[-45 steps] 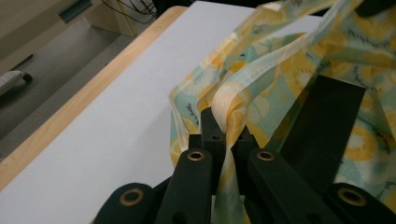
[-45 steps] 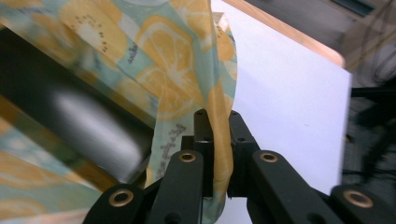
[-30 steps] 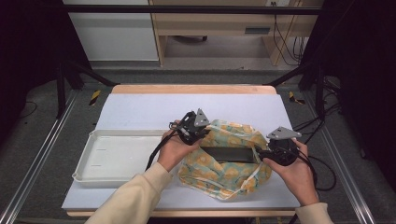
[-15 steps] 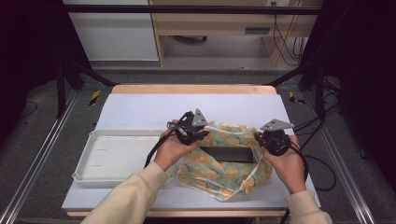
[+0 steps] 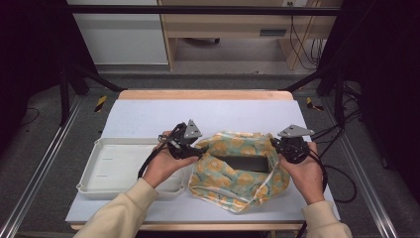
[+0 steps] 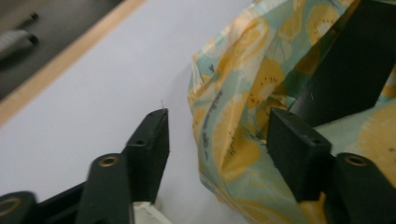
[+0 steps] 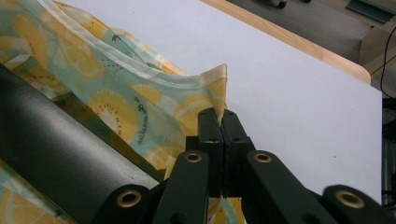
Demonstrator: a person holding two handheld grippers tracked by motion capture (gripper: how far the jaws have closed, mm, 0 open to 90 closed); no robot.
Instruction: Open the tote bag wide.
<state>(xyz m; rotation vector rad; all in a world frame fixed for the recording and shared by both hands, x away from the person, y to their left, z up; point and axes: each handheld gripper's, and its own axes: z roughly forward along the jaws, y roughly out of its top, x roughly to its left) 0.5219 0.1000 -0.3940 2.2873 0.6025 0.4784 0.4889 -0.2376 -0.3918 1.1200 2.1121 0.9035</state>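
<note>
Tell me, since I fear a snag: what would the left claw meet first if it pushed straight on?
Probably the fruit-print bag: its folded rim lies between the open left claw jaws, just ahead.

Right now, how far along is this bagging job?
Done: a dark box already sits inside the fruit-print bag. In hand: the right gripper pinches the bag's rim, while the left gripper, jaws just opening, has let go. Left: probably closing the bag.

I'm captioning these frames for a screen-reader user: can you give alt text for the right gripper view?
The right gripper, jaws shut, pinches the edge of a lemon-print fabric bag. A black box lies in the bag's opening at the left, on a white table with a wooden rim.
</note>
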